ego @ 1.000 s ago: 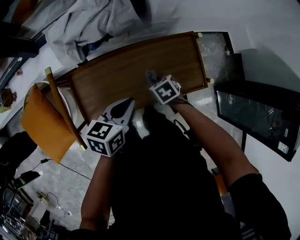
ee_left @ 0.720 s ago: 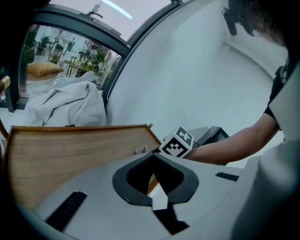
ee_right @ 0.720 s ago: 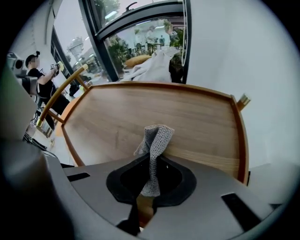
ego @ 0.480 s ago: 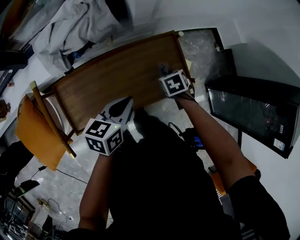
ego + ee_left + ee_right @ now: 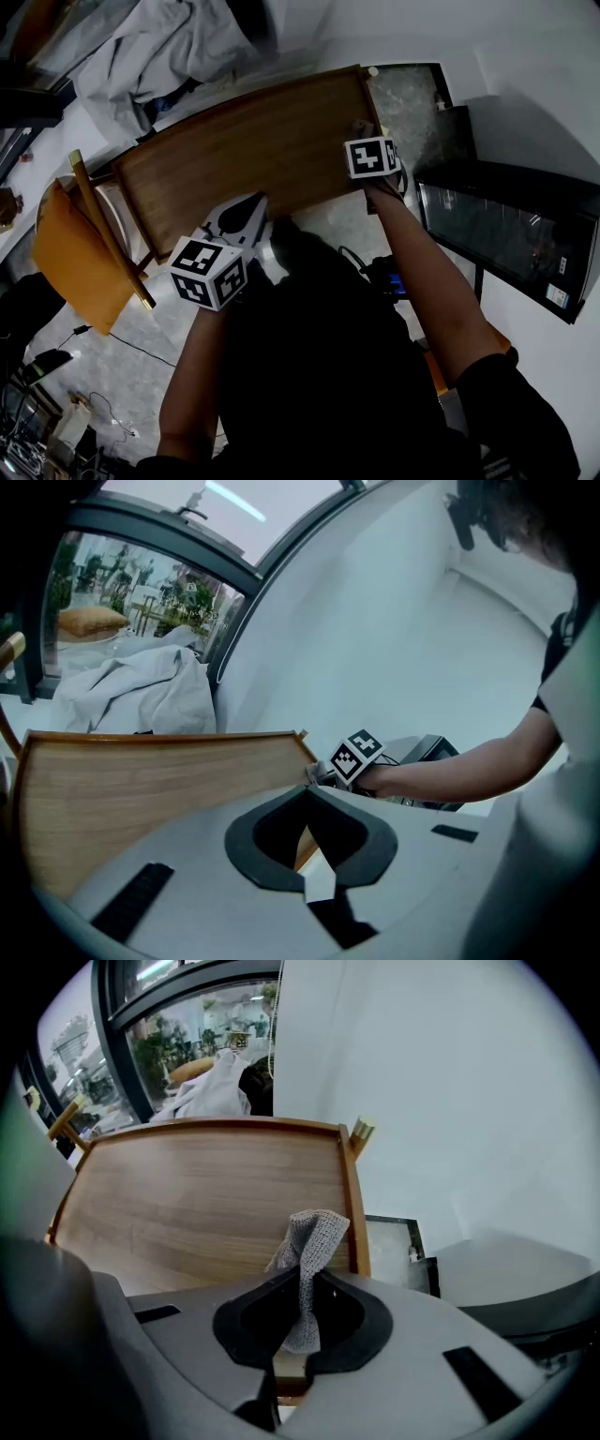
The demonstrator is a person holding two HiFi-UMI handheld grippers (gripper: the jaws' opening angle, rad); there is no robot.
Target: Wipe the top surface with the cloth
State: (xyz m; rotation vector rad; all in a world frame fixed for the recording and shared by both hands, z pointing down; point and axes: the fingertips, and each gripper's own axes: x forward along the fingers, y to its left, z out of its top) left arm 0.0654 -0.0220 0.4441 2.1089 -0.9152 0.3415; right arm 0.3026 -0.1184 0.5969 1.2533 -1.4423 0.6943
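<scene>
The right tongs [image 5: 302,1281] are clamped on a grey knitted cloth [image 5: 310,1237], which sticks up between them at the right-hand end of the wooden table [image 5: 244,150], close to its raised rim. The left tongs [image 5: 307,797] are pressed together with nothing in them, hanging over the table's near edge. An orange-seated chair [image 5: 70,253] stands at the table's left end.

Cloth [image 5: 308,1239]: grey knit, bunched and standing upright, pinched between the fingers of the right gripper [image 5: 301,1281]. Position: 3 o'clock edge of the table [image 5: 206,1194]. Table top: brown wood grain with raised rim.
</scene>
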